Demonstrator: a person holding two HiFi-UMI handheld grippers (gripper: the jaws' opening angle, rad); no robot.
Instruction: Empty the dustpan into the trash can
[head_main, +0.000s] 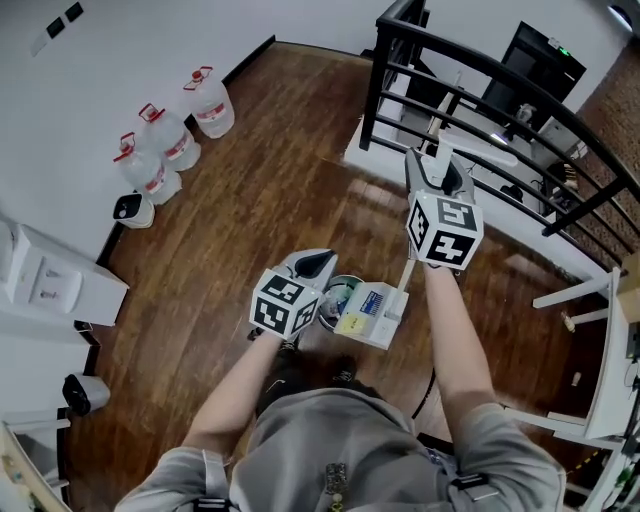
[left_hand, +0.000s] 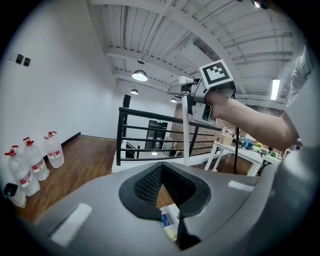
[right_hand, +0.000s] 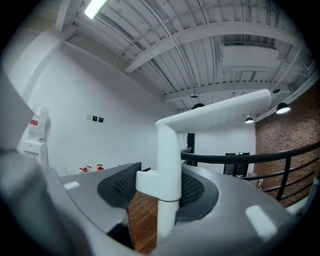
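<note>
R gripper (head_main: 437, 172): jaws clamped on white dustpan handle (right_hand: 167, 150). L gripper (left_hand: 162, 189): jaws apart, empty. Dustpan (head_main: 372, 318) w/ litter, by prob. trash can (head_main: 341, 289).

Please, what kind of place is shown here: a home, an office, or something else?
Probably the upper floor of an office or workshop loft. A black railing guards the edge of the wood floor, big water jugs stand along the white wall, and a white work table stands nearby.
</note>
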